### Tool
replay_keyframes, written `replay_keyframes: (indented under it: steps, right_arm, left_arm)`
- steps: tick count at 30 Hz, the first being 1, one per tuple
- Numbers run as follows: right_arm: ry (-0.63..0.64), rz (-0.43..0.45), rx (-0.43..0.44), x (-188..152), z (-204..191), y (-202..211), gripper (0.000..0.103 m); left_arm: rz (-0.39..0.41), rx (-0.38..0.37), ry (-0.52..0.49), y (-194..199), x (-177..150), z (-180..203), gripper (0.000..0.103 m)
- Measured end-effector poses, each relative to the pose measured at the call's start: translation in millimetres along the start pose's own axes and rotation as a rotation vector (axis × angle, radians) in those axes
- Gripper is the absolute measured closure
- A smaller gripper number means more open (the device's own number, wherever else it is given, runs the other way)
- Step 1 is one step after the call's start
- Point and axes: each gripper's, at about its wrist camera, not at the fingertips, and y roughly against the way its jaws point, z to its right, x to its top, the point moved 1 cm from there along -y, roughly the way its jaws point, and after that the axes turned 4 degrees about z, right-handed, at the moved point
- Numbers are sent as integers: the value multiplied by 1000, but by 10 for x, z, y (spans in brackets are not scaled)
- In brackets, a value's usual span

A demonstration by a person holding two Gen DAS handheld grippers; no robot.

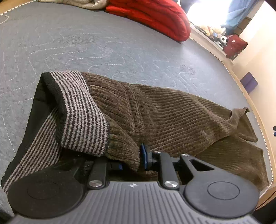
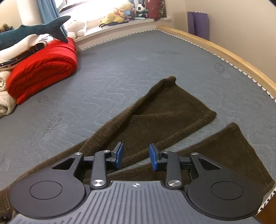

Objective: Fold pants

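Observation:
Brown corduroy pants (image 1: 172,113) with a grey-and-black striped waistband (image 1: 81,110) lie on the grey mattress (image 1: 86,48). My left gripper (image 1: 132,158) is shut on the pants fabric just below the waistband, which folds over and hides the left finger. In the right wrist view the two pant legs (image 2: 165,113) spread out ahead towards the bed's edge. My right gripper (image 2: 136,155) is open and empty, hovering above the gap between the legs.
A rolled red blanket (image 2: 43,69) lies at the far left of the mattress (image 2: 120,65), with a plush shark (image 2: 34,31) and white bedding on it. A wooden bed frame (image 2: 224,51) borders the right side. Soft toys (image 2: 124,12) sit on the sill.

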Motion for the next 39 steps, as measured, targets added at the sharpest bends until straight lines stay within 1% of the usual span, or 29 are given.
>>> replay_keyframes:
  steps: [6, 8, 10, 11, 15, 18, 21, 23, 26, 31, 34, 39]
  right_arm:
    - [41, 27, 39, 57, -153, -55, 69]
    - [48, 62, 60, 96, -202, -71, 69]
    - [32, 119, 66, 149, -222, -71, 63]
    - [20, 128, 64, 168, -226, -106, 59]
    - [-70, 94, 54, 237, -165, -348, 59]
    - [-114, 76, 53, 300, -118, -595, 59]
    - [-161, 29, 28, 334, -59, -897, 59]
    - [-202, -5, 40, 334, -16, -1062, 59]
    - [-261, -46, 48, 341, 39, -1289, 66]
    - [-279, -52, 46, 364, 51, -1617, 65]
    - [-258, -51, 41, 375, 25, -1798, 65]
    - [-247, -72, 33, 362, 6, -2019, 65]
  left_arm:
    - [12, 15, -41, -16, -16, 40, 81]
    - [16, 21, -53, -20, -19, 51, 81]
    - [25, 32, -68, -29, -30, 68, 80]
    - [32, 38, -80, -32, -35, 86, 80]
    - [38, 55, -119, -46, -55, 130, 80]
    - [30, 36, -86, -37, -36, 73, 80]
    - [11, 4, -44, -35, -3, -5, 80]
    - [3, -6, -35, -42, 8, -24, 80]
    - [0, -4, -52, -48, 7, -5, 80]
    - [4, -5, -54, -52, 3, 3, 80]
    - [6, -6, -50, -52, -1, 3, 80]
    - [7, -6, -49, -55, 3, 4, 80]
